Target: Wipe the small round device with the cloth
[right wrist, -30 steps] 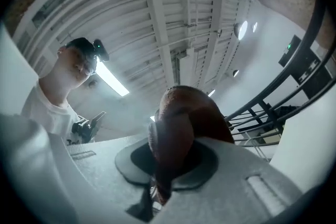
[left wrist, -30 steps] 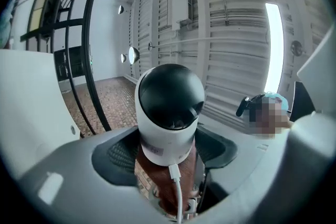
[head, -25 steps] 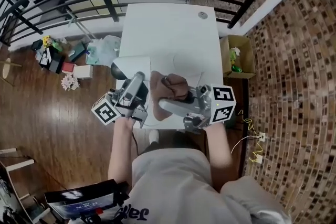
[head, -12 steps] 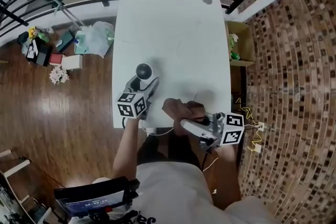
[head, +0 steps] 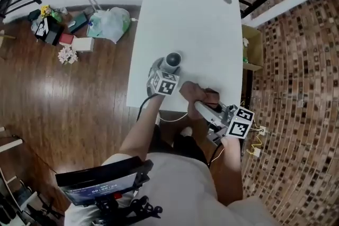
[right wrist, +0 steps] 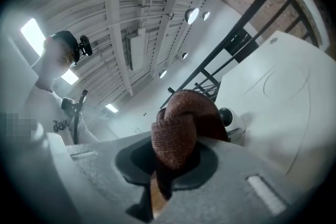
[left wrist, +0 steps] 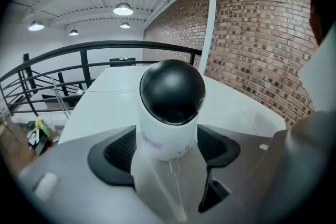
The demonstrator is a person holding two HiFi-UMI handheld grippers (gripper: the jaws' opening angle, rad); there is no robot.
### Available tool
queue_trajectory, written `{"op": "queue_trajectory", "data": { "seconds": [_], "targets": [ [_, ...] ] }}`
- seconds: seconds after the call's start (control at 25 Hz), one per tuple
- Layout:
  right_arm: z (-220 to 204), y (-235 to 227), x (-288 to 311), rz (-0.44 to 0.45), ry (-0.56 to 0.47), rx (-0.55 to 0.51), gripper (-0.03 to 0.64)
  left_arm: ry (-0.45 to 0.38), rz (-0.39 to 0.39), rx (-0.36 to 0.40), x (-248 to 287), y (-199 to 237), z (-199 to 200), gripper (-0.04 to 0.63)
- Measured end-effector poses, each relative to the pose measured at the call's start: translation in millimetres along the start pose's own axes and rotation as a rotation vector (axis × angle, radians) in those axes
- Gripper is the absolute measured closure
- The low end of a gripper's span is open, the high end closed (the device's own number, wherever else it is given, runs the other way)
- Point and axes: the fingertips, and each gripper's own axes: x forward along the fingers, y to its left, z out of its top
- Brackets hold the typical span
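Standing upright on the near half of the white desk (head: 196,18), the small round device (head: 172,61) (white body, glossy black dome on top) sits right between the jaws of the left hand-held gripper (head: 167,70). Those jaws stand wide and have just been opening. In the left gripper view the black pads (left wrist: 118,152) flank the device's white body closely, one on each side, without visibly squeezing it. The left hand-held gripper reaches in from the desk's near edge, angled downward.

Just to the right of the device, and apart from it, the right hand-held gripper (head: 199,102) is clamped on the cloth (head: 195,92), a brown knitted piece bunched into a lump that bulges out past the jaw tips. In the right gripper view the device shows just beyond the cloth, partly hidden behind it, and the two do not appear to touch.
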Motion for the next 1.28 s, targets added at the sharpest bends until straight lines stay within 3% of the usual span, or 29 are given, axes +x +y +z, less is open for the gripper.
{"op": "queue_trajectory", "data": {
  "seconds": [0.16, 0.4, 0.68, 0.84, 0.96, 1.16, 1.28],
  "targets": [
    [9.3, 22.1, 2.7, -0.099, -0.033, -0.125, 0.591, -0.057, 0.043, 0.012, -39.5, 5.7, 0.3, 0.166],
    [-11.3, 71.1, -60.7, -0.100, -0.169, -0.231, 0.591, -0.197, 0.161, -0.090, -146.8, -26.4, -3.4, 0.164],
    [-108.9, 102.9, -197.4, -0.148, -0.228, -0.274, 0.591, -0.283, 0.175, -0.094, -265.9, -173.6, -45.9, 0.168],
    [-142.3, 133.6, -245.7, -0.121, -0.250, -0.261, 0.591, -0.280, 0.137, -0.164, -331.6, -251.2, -68.9, 0.210],
    [-145.0, 169.1, -269.8, -0.123, -0.254, -0.347, 0.591, -0.330, 0.130, -0.121, -371.3, -292.1, -57.1, 0.213],
    [-131.2, 223.2, -287.9, -0.188, -0.301, -0.547, 0.591, -0.524, 0.135, -0.044, -439.8, -326.7, -8.5, 0.227],
    [-123.0, 243.6, -290.8, -0.236, -0.341, -0.607, 0.591, -0.599, 0.142, 0.022, -474.8, -336.7, 9.2, 0.225]
  ]
}}
